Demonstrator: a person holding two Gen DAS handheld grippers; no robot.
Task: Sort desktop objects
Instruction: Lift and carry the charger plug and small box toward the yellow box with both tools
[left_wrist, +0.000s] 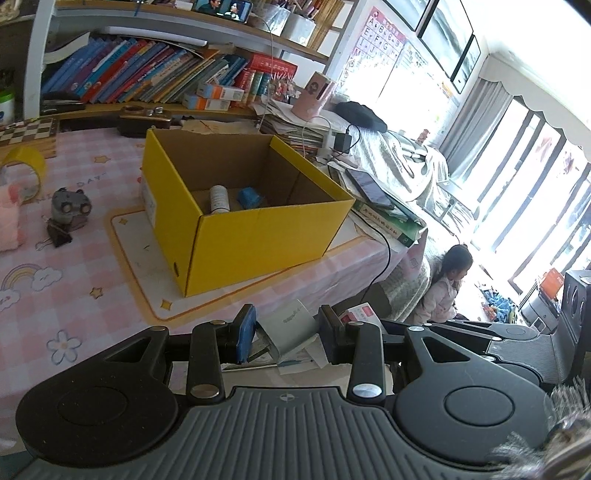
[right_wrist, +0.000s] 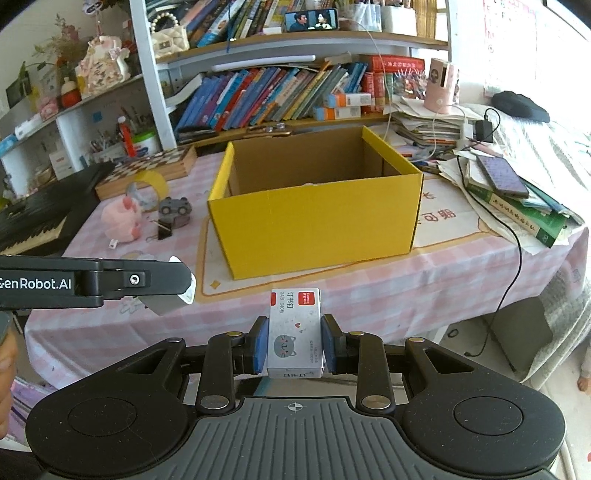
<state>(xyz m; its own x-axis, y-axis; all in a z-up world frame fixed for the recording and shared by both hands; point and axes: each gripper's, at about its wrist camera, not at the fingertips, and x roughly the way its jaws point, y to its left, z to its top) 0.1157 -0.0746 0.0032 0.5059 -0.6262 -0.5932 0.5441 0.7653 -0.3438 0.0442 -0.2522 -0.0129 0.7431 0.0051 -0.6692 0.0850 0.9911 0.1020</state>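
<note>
Yellow box (right_wrist: 317, 218) gapes open-topped; pink toy (right_wrist: 120, 219) and clip (right_wrist: 164, 230) crowd its left

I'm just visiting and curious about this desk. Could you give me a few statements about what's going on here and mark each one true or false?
1. The right gripper holds a small staple box with a cat drawing between its fingers. True.
2. The yellow cardboard box is empty. False: a white bottle and a small blue object lie inside.
3. The left gripper holds a grey-white item. True.
4. The pink plush toy is inside the yellow box. False: it sits on the tablecloth, left of the box.
5. A black binder clip lies on the table near the plush. True.
</note>
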